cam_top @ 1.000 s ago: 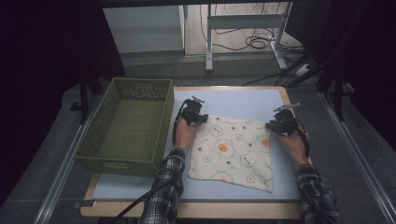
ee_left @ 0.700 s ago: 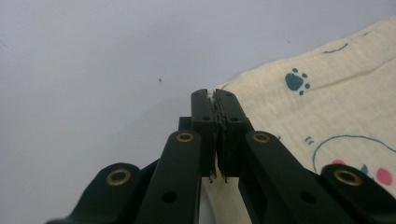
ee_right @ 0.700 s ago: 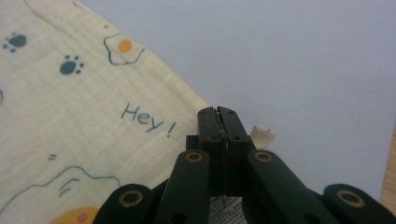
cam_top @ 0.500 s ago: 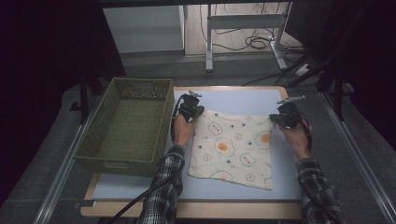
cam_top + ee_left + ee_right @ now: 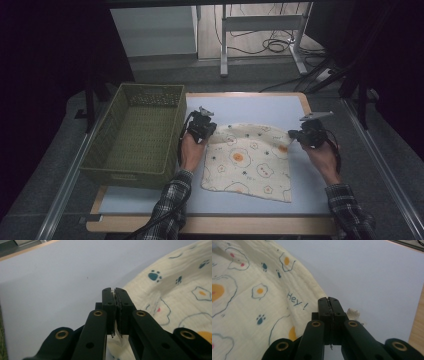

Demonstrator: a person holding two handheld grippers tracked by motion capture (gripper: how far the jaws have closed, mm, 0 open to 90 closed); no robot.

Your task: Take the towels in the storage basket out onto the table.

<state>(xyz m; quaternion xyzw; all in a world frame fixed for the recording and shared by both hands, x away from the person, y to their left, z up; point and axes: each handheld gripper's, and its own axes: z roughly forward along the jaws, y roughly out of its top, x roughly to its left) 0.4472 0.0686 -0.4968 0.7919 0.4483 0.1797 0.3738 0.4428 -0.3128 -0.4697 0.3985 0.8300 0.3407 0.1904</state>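
Note:
A cream cloth (image 5: 247, 160) printed with fried eggs and paw prints lies on the pale blue table top (image 5: 250, 107). Its two far corners are lifted off the surface. My left gripper (image 5: 201, 126) is shut on the cloth's far left corner; in the left gripper view the jaws pinch the cloth (image 5: 175, 297) edge between them at the left gripper (image 5: 115, 291) tip. My right gripper (image 5: 309, 134) is shut on the far right corner. In the right gripper view the cloth (image 5: 257, 290) spreads left of the right gripper (image 5: 329, 300), and a small white label (image 5: 353, 314) sticks out beside it.
A green woven basket (image 5: 137, 132) stands at the table's left edge, close beside my left hand. The table's wooden rim (image 5: 210, 225) runs along the front. Beyond the table lie cables (image 5: 270, 45) and metal desk legs (image 5: 223, 45) on the floor.
Both grippers have risen and pulled toward the person, lifting the cloth's far corners; the far edge now sags in a curve between them.

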